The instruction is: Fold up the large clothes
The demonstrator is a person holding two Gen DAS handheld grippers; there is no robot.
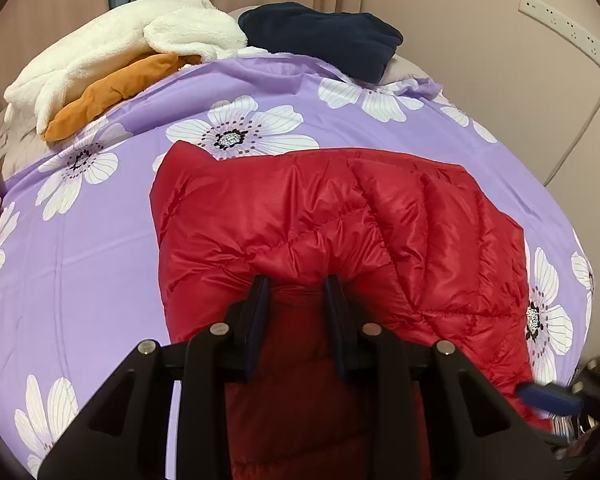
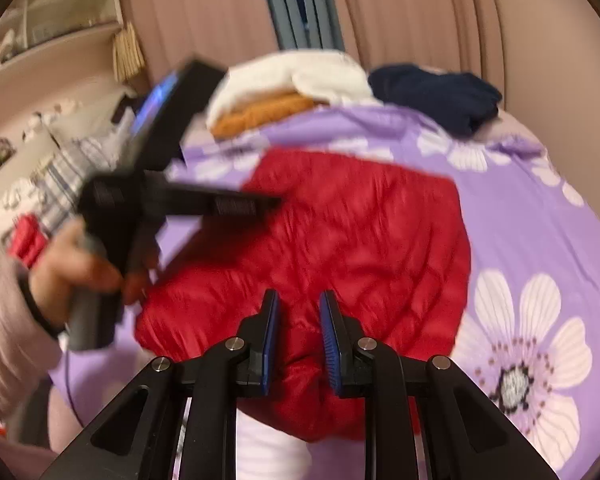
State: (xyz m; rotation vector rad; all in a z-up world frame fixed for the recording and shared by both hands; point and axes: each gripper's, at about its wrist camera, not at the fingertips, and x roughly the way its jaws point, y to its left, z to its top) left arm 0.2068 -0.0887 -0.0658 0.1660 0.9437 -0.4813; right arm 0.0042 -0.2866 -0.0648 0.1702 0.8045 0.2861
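Your left gripper (image 1: 296,286) clenched a fold of the red jacket (image 1: 340,216) | your right gripper (image 2: 298,304) pinched the jacket's near edge | jacket lay on the bed (image 1: 100,272).

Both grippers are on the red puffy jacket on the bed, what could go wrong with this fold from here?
1. The shiny red quilted down jacket is slick and puffy; the bunched fold pinched in the left hand-held gripper could slip out.
2. The right hand-held gripper holds only a small pinch of the edge, so a lift might pull it free.
3. The jacket could spring open or slide on the smooth purple floral bedspread.
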